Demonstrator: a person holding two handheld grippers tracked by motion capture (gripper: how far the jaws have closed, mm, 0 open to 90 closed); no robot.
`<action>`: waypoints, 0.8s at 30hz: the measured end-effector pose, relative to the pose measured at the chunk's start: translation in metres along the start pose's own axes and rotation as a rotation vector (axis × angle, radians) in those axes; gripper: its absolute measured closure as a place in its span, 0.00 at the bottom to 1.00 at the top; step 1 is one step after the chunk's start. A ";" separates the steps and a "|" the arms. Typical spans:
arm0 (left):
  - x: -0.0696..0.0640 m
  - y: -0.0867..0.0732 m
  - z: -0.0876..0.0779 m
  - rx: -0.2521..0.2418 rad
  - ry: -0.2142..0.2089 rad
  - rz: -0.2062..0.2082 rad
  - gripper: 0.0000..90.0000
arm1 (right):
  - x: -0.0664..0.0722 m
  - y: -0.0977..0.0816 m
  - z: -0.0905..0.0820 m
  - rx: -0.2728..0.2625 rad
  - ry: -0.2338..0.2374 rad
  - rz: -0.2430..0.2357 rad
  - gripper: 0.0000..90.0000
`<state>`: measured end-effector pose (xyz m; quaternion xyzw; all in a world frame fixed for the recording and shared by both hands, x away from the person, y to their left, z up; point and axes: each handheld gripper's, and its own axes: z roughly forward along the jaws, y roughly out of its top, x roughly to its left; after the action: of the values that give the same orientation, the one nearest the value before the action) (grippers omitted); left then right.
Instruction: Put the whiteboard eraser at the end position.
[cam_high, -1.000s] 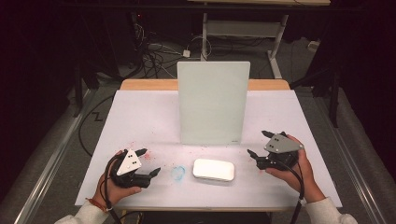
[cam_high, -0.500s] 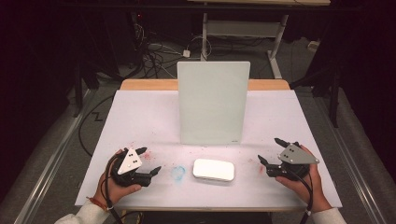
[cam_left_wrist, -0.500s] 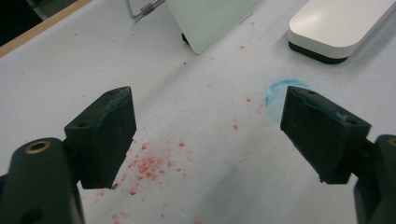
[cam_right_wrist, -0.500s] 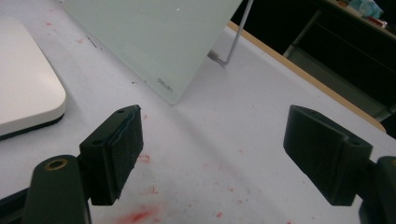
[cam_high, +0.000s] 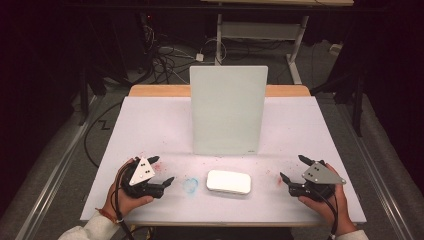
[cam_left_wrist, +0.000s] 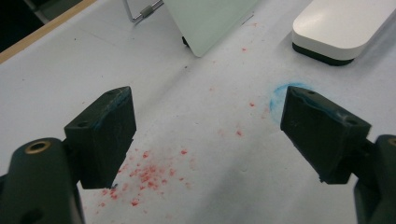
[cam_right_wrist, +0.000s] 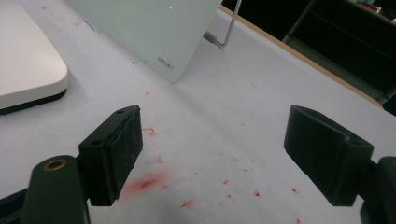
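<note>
Dark floor strewn with cables surrounds the white-topped table (cam_high: 150, 125) with a wooden far edge in the high view. At its middle stands an upright pale green glass board (cam_high: 227, 110); just in front lies a flat white rounded-rectangle block (cam_high: 228, 181), apart from the board. A faint blue ring mark (cam_high: 190, 185) sits left of the block. The left gripper (cam_high: 162, 170) rests near the front left edge, the right gripper (cam_high: 291, 167) near the front right, each with bare tabletop around it.

From the left gripper view, the black blocky jaws are spread wide with nothing between them, over red specks (cam_left_wrist: 149, 175) on the matte surface. The block's dark underside (cam_left_wrist: 317, 52) shows beyond.

From the right gripper view, the jaws likewise gape wide and empty above red smears (cam_right_wrist: 142, 183). The board's corner (cam_right_wrist: 163, 58) carries small lettering, and a metal wire stand (cam_right_wrist: 224, 35) props it behind.
</note>
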<state>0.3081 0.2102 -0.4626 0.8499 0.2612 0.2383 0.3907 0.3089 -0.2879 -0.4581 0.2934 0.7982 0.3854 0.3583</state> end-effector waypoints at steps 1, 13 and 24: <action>0.000 0.000 0.000 -0.001 -0.001 -0.002 0.19 | 0.001 0.000 0.000 -0.003 -0.002 -0.007 0.23; 0.001 0.002 0.002 -0.002 -0.007 0.001 0.19 | 0.004 -0.001 -0.003 0.008 -0.009 -0.018 0.23; 0.003 0.002 0.004 0.002 -0.009 -0.009 0.19 | 0.004 -0.001 -0.002 0.012 -0.011 -0.032 0.23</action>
<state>0.3130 0.2090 -0.4630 0.8501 0.2635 0.2324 0.3923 0.3047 -0.2861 -0.4596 0.2850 0.8030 0.3732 0.3669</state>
